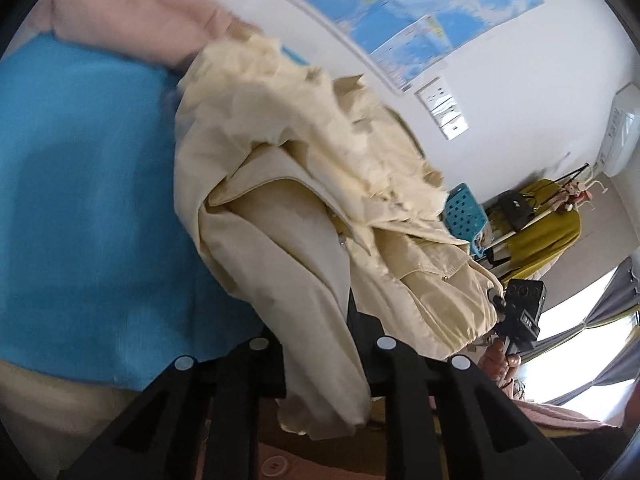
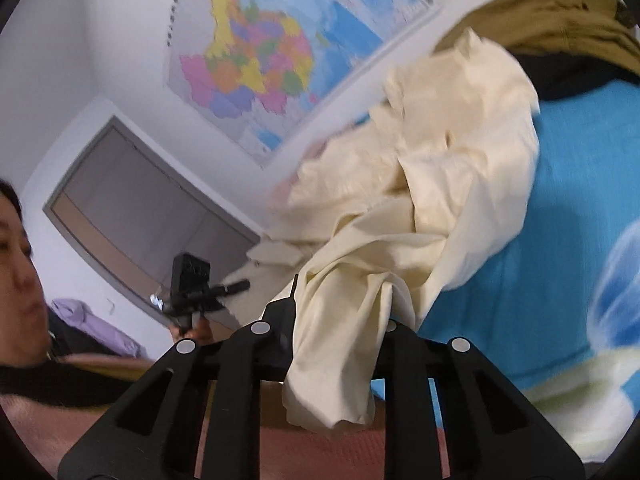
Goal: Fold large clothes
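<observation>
My left gripper (image 1: 354,320) pinches the cream jacket (image 1: 288,184); my right gripper (image 2: 340,312) pinches its other end. Blue bedspread (image 1: 80,184) at nine o'clock.

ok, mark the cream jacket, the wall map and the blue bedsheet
cream jacket (image 1: 280,216), left wrist view, on its folded front panel
wall map (image 2: 256,52), right wrist view, on its coloured centre
blue bedsheet (image 1: 80,184), left wrist view, on a bare stretch

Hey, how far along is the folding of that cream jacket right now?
Nothing looks folded yet. In hand: the left tool and the right tool are each shut on bunched fabric of the cream jacket, held up crumpled over the blue bedspread. Left: spreading it flat and making every fold.
</observation>
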